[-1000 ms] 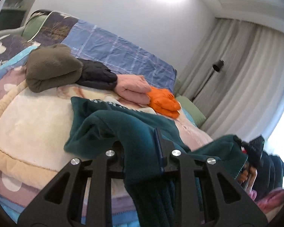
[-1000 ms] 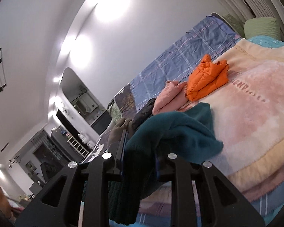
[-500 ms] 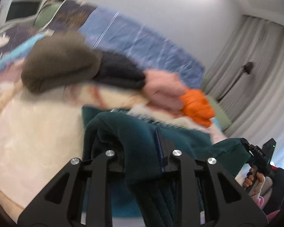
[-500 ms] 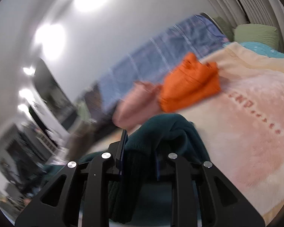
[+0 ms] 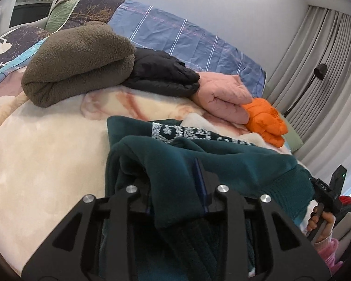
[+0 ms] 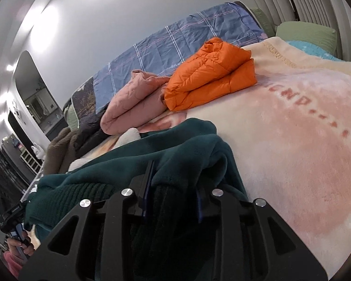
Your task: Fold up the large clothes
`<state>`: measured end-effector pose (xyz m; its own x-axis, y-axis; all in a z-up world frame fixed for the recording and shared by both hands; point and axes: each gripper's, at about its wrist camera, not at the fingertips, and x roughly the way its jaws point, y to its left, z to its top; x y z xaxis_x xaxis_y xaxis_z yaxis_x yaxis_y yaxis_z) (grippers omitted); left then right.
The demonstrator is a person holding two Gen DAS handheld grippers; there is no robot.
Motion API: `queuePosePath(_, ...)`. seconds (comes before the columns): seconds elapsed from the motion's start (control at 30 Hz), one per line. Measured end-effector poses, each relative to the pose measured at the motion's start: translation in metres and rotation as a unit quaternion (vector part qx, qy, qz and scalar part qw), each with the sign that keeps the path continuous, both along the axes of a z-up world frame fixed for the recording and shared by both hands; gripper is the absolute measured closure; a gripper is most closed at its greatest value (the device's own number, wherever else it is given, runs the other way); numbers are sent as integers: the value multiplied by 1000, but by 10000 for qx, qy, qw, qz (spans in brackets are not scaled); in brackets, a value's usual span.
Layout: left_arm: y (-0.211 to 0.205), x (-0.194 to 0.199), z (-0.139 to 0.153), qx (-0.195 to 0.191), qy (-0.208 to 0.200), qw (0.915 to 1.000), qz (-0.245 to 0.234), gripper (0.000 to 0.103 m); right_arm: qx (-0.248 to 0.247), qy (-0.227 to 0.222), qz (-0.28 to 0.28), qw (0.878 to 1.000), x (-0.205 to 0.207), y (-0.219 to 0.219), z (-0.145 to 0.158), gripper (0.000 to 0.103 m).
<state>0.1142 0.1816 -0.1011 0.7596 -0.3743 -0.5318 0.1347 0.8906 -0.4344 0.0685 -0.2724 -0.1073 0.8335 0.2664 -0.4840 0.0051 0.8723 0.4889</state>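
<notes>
A dark teal fleece sweatshirt [image 5: 222,157] with white lettering lies bunched on the cream and pink blanket [image 5: 46,152]. My left gripper [image 5: 175,187] is shut on a fold of it near its ribbed hem. My right gripper [image 6: 173,185] is shut on another fold of the same sweatshirt [image 6: 133,161], by a ribbed edge. The cloth hides the fingertips in both views. The right gripper and the hand holding it show at the right edge of the left wrist view [image 5: 327,194].
Folded clothes lie in a row along the far side of the bed: an olive fleece [image 5: 77,63], a black jacket [image 5: 161,72], a pink quilted jacket [image 5: 222,96] and an orange puffer [image 5: 266,119]. A blue plaid sheet [image 5: 187,42], grey curtains [image 5: 327,70] and a floor lamp [image 5: 316,77] stand behind.
Both grippers have moved forward and lower over the bed with the sweatshirt still held. The folded clothes now appear nearer, and the sweatshirt's lettering shows.
</notes>
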Motion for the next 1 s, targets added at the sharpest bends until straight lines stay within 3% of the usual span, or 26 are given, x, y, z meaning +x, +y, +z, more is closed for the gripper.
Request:
queuePosePath(0.1,-2,-15,10,46,-83,9999,-65,59,10,-79,41,10000,-15,0,10,54)
queuePosePath(0.13,-3,-21,15,97,-123,9998,-93,42,-102,-157,-53,9998,-23,0,16,49)
queuePosePath(0.17,-5,-30,21,269,-216,9994,3,34,-211,-248,-139,9994,-30,0,21,38)
queuePosePath(0.2,-7,-38,26,422,-351,9984,102,25,-272,-315,-153,9990,-36,0,25,37)
queuePosePath(0.27,-8,-51,36,634,-585,9962,141,23,-335,-399,-106,9986,-47,0,31,37)
queuePosePath(0.47,-5,-90,50,644,-763,9950,-45,24,-375,-643,26,9972,-76,0,42,37)
queuePosePath(0.57,-21,-112,50,938,-831,9911,-438,24,-633,-699,207,9953,-84,9,44,37)
queuePosePath(0.67,-36,-123,44,986,-734,9880,-933,24,-925,-573,413,9932,-82,21,40,37)
queuePosePath(0.73,-48,-123,37,907,-627,9851,-1317,24,-1020,-462,526,9923,-78,28,35,37)
queuePosePath(0.87,-73,-104,30,1004,-581,9799,-1621,24,-1068,-347,738,9909,-68,41,31,37)
queuePosePath(1.0,-83,-83,49,1053,-1020,9763,-1595,25,-1175,-374,839,9888,-62,49,33,36)
